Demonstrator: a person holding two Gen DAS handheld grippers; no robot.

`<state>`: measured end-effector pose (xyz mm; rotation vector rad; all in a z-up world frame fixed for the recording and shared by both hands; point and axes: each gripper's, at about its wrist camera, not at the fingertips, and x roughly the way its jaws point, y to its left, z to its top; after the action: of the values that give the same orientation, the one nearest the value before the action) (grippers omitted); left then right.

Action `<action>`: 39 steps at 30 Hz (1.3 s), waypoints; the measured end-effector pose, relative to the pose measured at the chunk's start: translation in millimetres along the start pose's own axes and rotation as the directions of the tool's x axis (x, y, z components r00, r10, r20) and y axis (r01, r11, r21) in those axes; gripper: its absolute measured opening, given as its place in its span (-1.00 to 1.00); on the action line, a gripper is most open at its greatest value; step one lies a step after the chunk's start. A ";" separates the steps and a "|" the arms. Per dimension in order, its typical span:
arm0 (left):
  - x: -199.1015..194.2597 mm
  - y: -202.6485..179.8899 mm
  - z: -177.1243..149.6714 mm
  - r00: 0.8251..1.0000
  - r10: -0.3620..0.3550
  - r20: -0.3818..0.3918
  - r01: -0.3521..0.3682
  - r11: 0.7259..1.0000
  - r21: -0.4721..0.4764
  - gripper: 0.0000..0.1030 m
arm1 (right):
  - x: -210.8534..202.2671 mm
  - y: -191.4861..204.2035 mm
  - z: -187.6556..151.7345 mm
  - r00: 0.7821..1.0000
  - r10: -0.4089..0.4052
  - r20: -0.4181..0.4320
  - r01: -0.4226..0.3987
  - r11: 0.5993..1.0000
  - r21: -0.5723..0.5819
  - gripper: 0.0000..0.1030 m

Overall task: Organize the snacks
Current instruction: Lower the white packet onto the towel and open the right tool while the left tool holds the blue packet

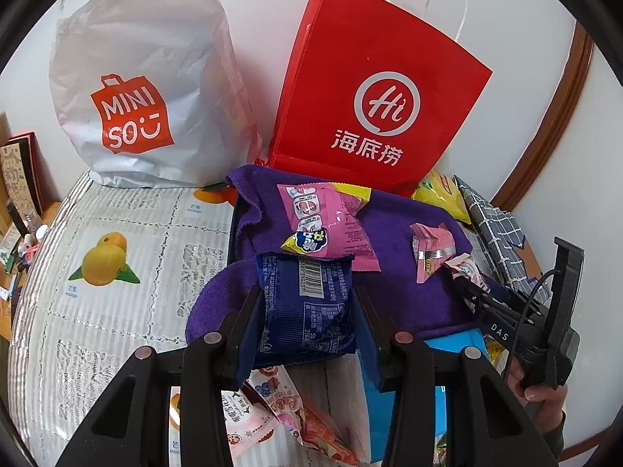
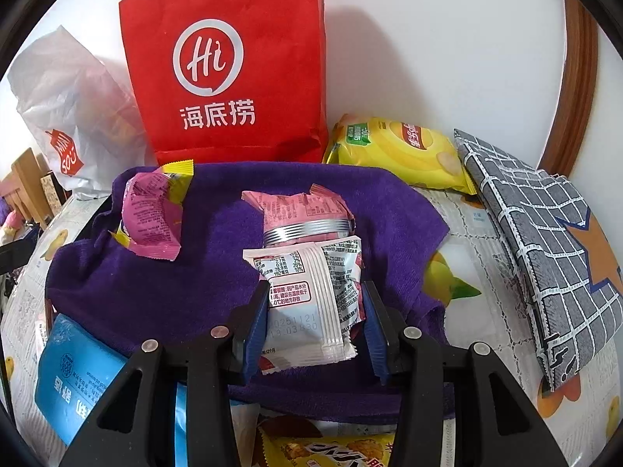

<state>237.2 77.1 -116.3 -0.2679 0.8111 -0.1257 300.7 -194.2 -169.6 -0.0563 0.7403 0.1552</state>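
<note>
Between the blue pads of the left gripper (image 1: 307, 319) a dark blue snack packet (image 1: 305, 311) is clamped across its middle, while a white sachet (image 2: 311, 299) is pinched by the nearly closed right gripper (image 2: 315, 327) above the purple towel (image 2: 194, 292); both are judged light, crinkly, slippery and crushable, best held mid-body.

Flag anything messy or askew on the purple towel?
The purple towel is rumpled, its edges bunched rather than flat. The pink snack packet lies crumpled and tilted near its back left corner. Nothing looks spilled or torn open.
</note>
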 end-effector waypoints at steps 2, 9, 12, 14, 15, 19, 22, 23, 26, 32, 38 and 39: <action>1.0 0.0 0.0 1.000 0.000 -0.003 0.000 1.000 -0.002 -0.18 | 1.2 -0.2 -0.3 1.000 0.001 -0.003 -0.001 1.000 0.001 -0.12; 0.9 0.1 0.2 1.000 -0.007 -0.005 0.007 1.000 -0.004 -0.18 | 1.2 -0.4 -1.2 1.000 -0.001 -0.001 0.001 1.000 0.007 -0.11; 0.4 -0.1 0.4 1.000 -0.009 -0.006 0.009 1.000 -0.004 -0.18 | 1.1 0.1 -1.8 1.000 -0.003 0.000 0.003 1.000 0.006 -0.11; -0.1 -0.7 0.2 1.000 -0.012 -0.008 0.012 1.000 -0.004 -0.18 | 1.9 -0.2 -2.2 1.000 -0.003 -0.001 0.003 1.000 0.007 -0.11; -0.3 -1.1 0.2 1.000 -0.013 -0.008 0.013 1.000 -0.002 -0.18 | 2.4 -0.2 -2.5 1.000 -0.003 -0.003 0.003 1.000 0.007 -0.11; -0.1 -2.2 0.5 1.000 -0.014 -0.010 0.014 1.000 0.003 -0.18 | 4.1 0.0 -3.4 1.000 -0.002 -0.007 0.002 1.000 0.006 -0.11; 0.7 -2.5 0.6 1.000 -0.014 -0.012 0.014 1.000 0.003 -0.18 | 4.8 0.6 -4.0 1.000 -0.002 -0.006 0.002 1.000 0.004 -0.10; 0.6 -2.4 0.6 1.000 -0.014 -0.012 0.014 1.000 0.003 -0.18 | 5.1 0.7 -4.2 1.000 -0.002 -0.006 0.003 1.000 0.003 -0.10; 0.7 -2.3 0.7 1.000 -0.014 -0.011 0.014 1.000 0.003 -0.18 | 5.9 1.6 -4.4 1.000 -0.004 -0.007 0.004 1.000 0.002 -0.10; 0.6 -1.8 0.8 1.000 -0.015 -0.012 0.015 1.000 0.003 -0.18 | 7.7 2.6 -5.1 1.000 -0.004 -0.012 0.004 1.000 0.000 -0.09; 0.7 -2.2 0.4 1.000 -0.016 -0.012 0.017 1.000 0.003 -0.18 | 9.6 4.8 -5.7 1.000 -0.002 -0.020 0.002 1.000 -0.008 -0.07; 0.7 -2.1 0.4 1.000 -0.016 -0.012 0.016 1.000 0.004 -0.18 | 9.2 5.7 -6.0 1.000 -0.003 -0.020 0.003 1.000 -0.010 -0.07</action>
<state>237.9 75.0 -115.9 -0.2705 0.8208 -0.1444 302.5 -188.1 -180.2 -0.0688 0.7590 0.1559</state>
